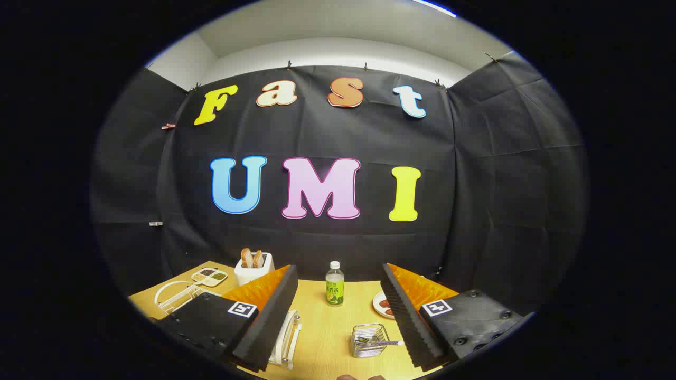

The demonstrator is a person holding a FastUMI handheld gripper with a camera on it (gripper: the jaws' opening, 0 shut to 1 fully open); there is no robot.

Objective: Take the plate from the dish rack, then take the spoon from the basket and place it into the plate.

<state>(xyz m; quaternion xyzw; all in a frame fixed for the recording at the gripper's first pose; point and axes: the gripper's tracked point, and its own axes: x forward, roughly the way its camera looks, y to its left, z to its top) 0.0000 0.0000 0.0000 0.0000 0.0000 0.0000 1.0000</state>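
The tongs (338, 316) hang above the near part of a wooden tabletop (327, 327), their two ridged black fingers (272, 316) spread wide apart with nothing between them but bare wood and the things standing farther back. Just inside the left finger, partly hidden by it, stands a white dish rack (287, 338) holding a white plate (281, 335) on edge in its slots. Just inside the right finger sits a small wire basket (369, 340); the spoon (380, 343) lies across it, the handle poking out over the rim toward the right finger, close to it but whether it touches is unclear. Beyond the fingers, about midway between them, a clear bottle (335, 284) with a white cap and green label stands upright. Toward the far left corner of the tabletop a white toaster (253, 270) holds two slices of bread, with a small divided tray (209, 275) beside it and a white wire ring stand (174, 296) nearer. Behind the right finger, a small plate with something dark red (383, 304) on it peeks out near the far right edge.
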